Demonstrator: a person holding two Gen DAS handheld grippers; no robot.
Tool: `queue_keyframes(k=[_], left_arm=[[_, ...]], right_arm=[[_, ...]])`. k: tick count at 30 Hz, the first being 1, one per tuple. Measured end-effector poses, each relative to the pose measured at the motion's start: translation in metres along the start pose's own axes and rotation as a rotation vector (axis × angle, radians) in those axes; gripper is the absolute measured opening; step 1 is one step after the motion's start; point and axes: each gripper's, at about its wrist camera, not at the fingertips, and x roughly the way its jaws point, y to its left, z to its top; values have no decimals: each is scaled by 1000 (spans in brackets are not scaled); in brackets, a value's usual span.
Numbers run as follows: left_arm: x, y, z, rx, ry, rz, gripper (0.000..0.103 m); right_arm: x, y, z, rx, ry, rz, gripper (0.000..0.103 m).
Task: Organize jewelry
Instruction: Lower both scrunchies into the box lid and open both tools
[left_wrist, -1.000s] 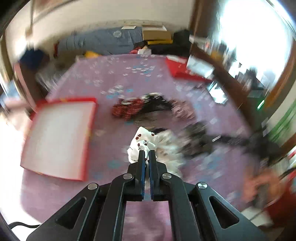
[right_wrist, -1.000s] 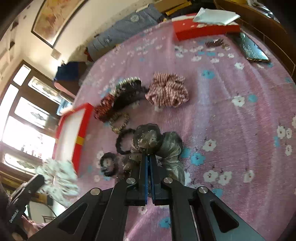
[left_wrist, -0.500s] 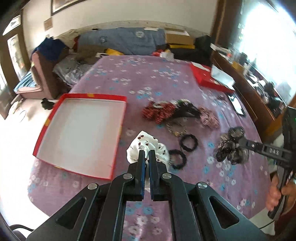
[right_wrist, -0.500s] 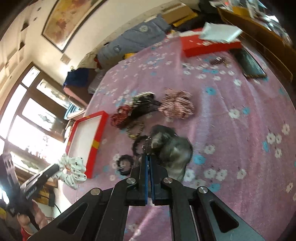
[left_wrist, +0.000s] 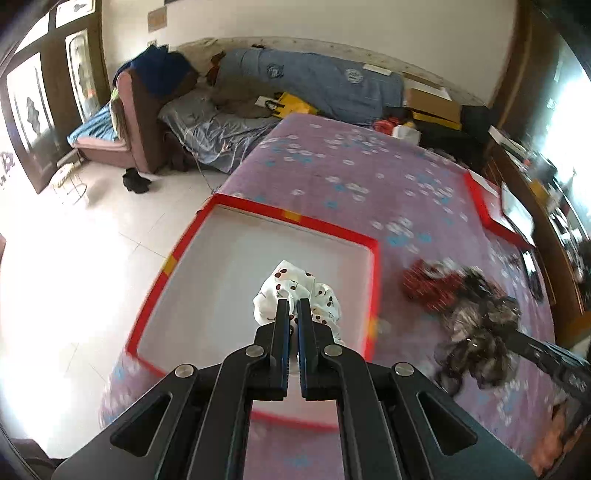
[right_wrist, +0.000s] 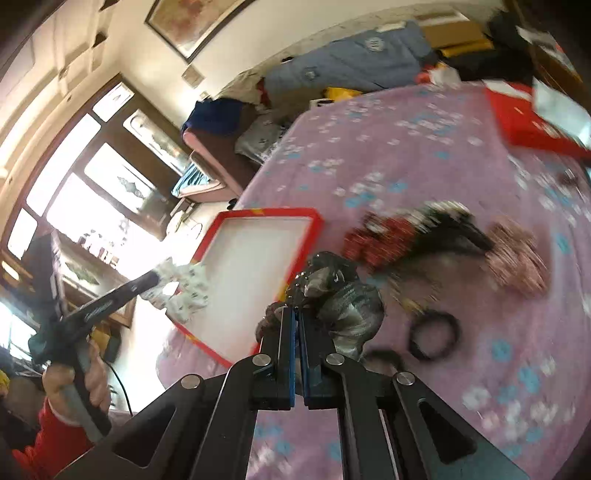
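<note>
Left gripper (left_wrist: 289, 302) pinches a white cherry-print scrunchie (left_wrist: 295, 291) over the red-rimmed tray (left_wrist: 295, 218); right gripper (right_wrist: 295, 312) clamps a grey scrunchie (right_wrist: 347, 295). Writing unreadable.

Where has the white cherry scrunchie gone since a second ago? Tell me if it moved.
Yes. The white cherry scrunchie, gripped by the left gripper, moved from over the purple cloth to above the red-rimmed box.

Black tongs (left_wrist: 289, 306) with blue-edged pads, silver screws; red sleeve (right_wrist: 48, 443).
</note>
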Motion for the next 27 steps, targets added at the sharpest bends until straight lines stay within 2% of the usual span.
queue_keyframes(k=[5, 10, 14, 19, 22, 25, 26, 27], left_arm=[[60, 40, 40, -6, 38, -9, 4], [113, 66, 70, 13, 59, -1, 4], [148, 86, 88, 17, 80, 25, 4], [172, 103, 95, 8, 99, 10, 4], [174, 106, 94, 4, 99, -8, 16], [168, 106, 94, -15, 84, -41, 33], [164, 106, 93, -18, 72, -43, 43], [161, 106, 92, -20, 64, -43, 49]], right_arm=[[57, 38, 35, -35, 15, -52, 4], [119, 57, 70, -28, 30, -99, 4], [145, 57, 79, -24, 39, -130, 4], [187, 38, 75, 46, 118, -179, 4], [194, 34, 68, 55, 142, -207, 6], [194, 38, 68, 44, 147, -231, 8], [192, 42, 69, 32, 145, -242, 16], [189, 45, 68, 22, 140, -250, 30]])
